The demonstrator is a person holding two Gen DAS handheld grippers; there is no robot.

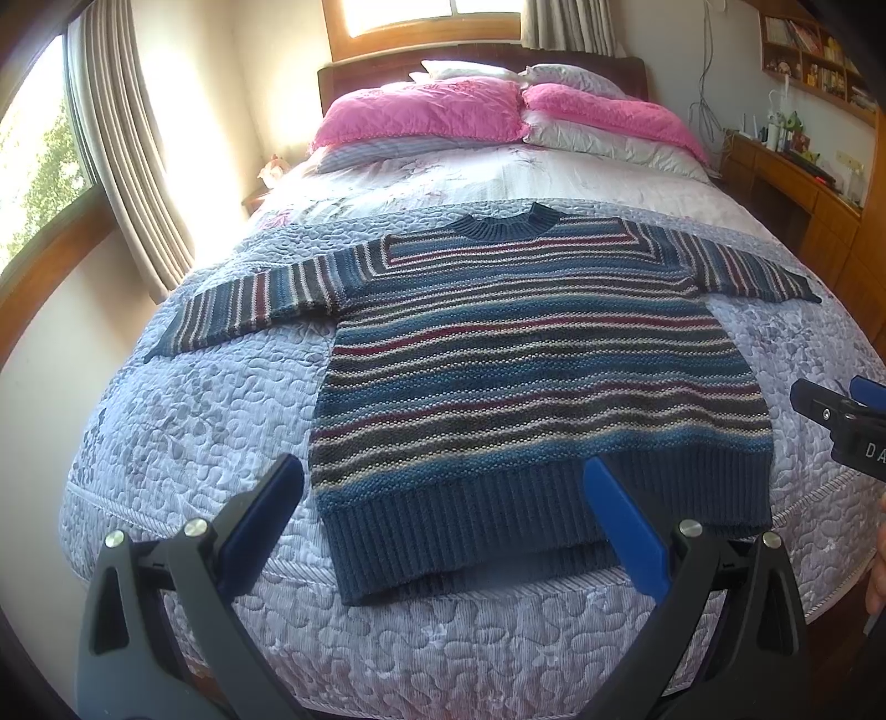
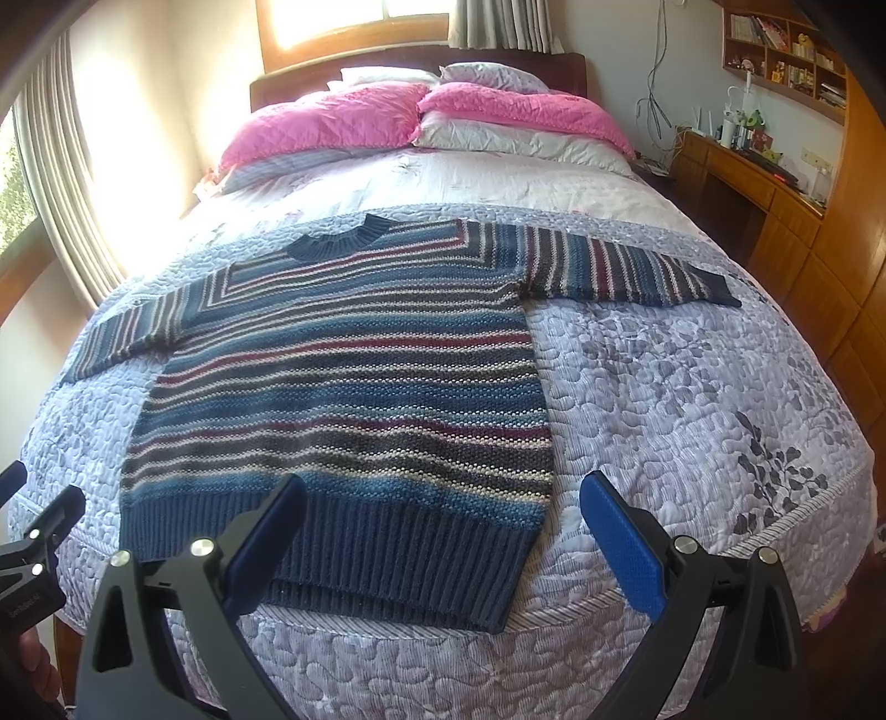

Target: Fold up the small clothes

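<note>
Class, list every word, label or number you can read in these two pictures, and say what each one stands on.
"DA": white letters on the right gripper, cut off at the picture's edge.
Small print on the left gripper: too blurred to read.
Book spines on the shelf: too small to read.

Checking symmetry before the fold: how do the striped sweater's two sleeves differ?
On the striped knit sweater, the wearer-left sleeve lies nearly straight out from the shoulder, while the wearer-right sleeve slopes down toward the hem. The first reaches toward the desk side, the second toward the window side. Both lie flat on the lilac quilted bedspread, unfolded.
</note>
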